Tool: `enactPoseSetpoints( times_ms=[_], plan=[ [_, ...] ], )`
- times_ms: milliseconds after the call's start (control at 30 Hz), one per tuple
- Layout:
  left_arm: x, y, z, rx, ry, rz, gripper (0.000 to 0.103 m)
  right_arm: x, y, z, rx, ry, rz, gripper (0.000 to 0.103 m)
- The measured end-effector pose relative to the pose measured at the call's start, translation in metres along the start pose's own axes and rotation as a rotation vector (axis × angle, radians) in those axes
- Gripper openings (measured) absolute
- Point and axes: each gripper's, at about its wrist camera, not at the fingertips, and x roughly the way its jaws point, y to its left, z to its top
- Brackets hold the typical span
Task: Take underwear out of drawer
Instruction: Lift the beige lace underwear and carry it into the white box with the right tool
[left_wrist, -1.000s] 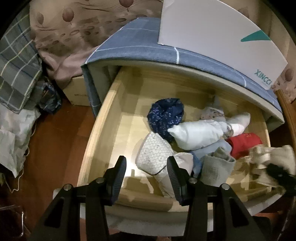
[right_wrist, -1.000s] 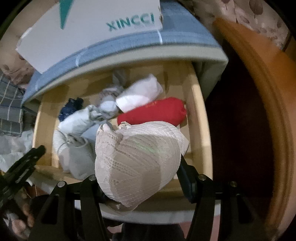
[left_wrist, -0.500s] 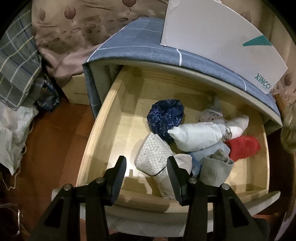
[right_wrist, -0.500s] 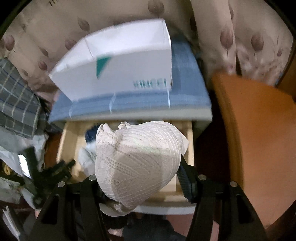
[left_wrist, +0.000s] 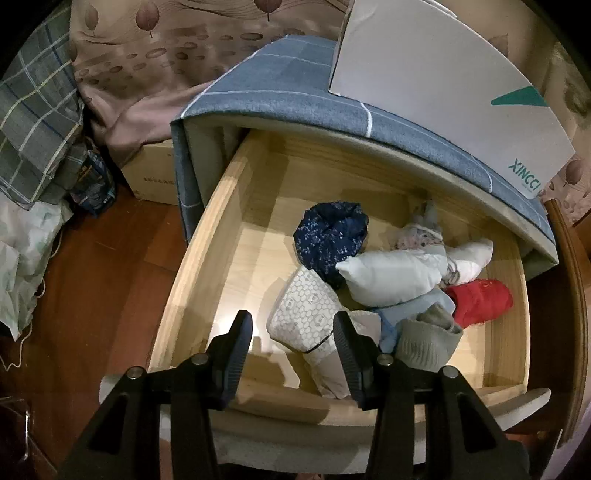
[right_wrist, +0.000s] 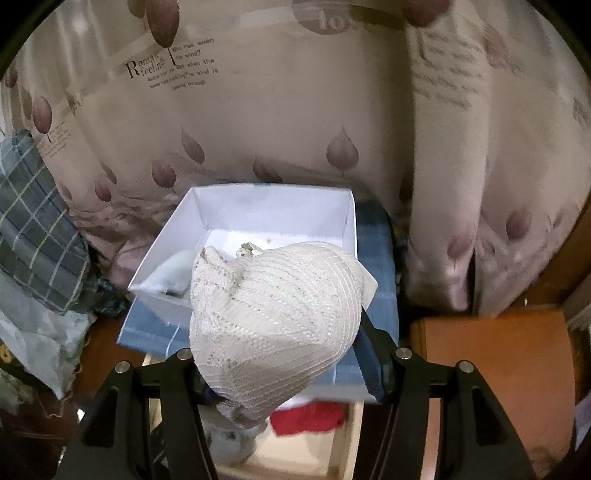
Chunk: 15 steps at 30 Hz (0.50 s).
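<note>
Drawer (left_wrist: 207, 258) stood pulled out, rolled garments heaped toward its 3 o'clock side. White box (right_wrist: 273, 210) sat at 12 o'clock atop the cabinet. Right tongs (right_wrist: 284, 354) gripped cream lace underwear (right_wrist: 277, 317) above the drawer. Left tongs (left_wrist: 293, 332) gaped, holding nothing.

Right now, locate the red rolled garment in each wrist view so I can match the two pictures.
Left wrist view: the red rolled garment lies at the right end of the open drawer, right of centre in the picture.
Right wrist view: it shows at the bottom centre, partly blurred, below the held cream lace garment.
Shared landmark: the white XINCCI box on the blue-covered cabinet.
</note>
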Motion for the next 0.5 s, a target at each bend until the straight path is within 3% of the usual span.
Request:
enactPoseSetpoints(
  times_ms=[200,500],
  plan=[
    [0.000,-0.001,0.000,0.007,-0.007,-0.002,0.046,0.050,0.009,0.028,-0.056,0.031,-0.050,0.056],
    [-0.002,0.003,0.001,-0.003,-0.021,-0.017,0.046,0.124,0.018,0.028,-0.107,0.135,-0.088,0.056]
  ],
)
